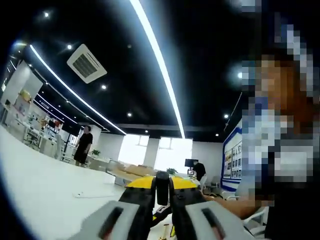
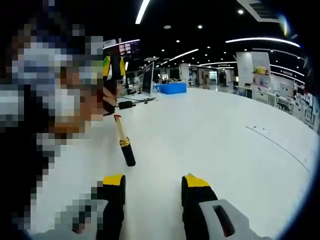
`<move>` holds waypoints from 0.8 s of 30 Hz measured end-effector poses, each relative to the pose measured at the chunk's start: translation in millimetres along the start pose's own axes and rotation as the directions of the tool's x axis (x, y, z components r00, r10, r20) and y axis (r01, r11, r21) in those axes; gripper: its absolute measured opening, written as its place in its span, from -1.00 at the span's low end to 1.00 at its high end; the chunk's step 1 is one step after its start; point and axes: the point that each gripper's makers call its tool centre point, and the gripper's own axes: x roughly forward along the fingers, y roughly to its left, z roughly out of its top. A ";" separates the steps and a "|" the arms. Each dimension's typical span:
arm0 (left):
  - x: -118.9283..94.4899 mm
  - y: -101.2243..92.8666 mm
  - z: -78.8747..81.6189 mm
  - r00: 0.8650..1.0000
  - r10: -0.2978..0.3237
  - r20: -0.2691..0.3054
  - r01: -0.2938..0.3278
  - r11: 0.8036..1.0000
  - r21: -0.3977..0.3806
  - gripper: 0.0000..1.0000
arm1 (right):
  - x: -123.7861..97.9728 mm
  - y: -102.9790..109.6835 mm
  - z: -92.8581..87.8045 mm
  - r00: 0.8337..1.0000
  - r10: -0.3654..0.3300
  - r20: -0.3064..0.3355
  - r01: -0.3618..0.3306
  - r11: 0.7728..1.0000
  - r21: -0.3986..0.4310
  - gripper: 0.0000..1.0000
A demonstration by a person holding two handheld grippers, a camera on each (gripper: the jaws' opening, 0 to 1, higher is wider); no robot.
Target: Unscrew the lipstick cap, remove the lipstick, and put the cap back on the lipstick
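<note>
Right gripper view: the lipstick (image 2: 123, 141) lies on the white table (image 2: 210, 135), uncapped, its red tip pointing away and its black base toward the camera, with a gold band between. It sits just ahead of the right hand-held gripper (image 2: 154, 187), a little to the left of the gap between the jaws, and touches neither jaw. The jaws stand wide apart, released, with nothing between them. Bare table spreads broadly to the right and ahead. A laptop (image 2: 146, 80) and a blue box (image 2: 173, 88) stand well off at the far edge.

Left gripper view: the left hand-held gripper (image 1: 162, 192) is raised toward the ceiling, clenched on the black cap (image 1: 162, 187), which stands upright between its yellow-tipped jaws. A bright ceiling light strip (image 1: 157, 60) runs overhead. A person (image 1: 83, 145) stands far off at left.
</note>
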 end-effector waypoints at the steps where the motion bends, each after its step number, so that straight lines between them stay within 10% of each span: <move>1: 0.6 -1.9 0.4 1.000 -0.005 0.002 0.005 1.000 0.001 -0.74 | -0.7 0.8 1.1 1.000 0.005 0.002 -0.005 1.000 -0.002 -0.13; 24: 6.5 -6.3 -22.4 0.998 -0.040 -0.052 0.038 0.998 -0.042 -0.74 | 47.8 43.8 16.2 0.995 0.092 0.046 -0.090 0.995 -0.045 -0.49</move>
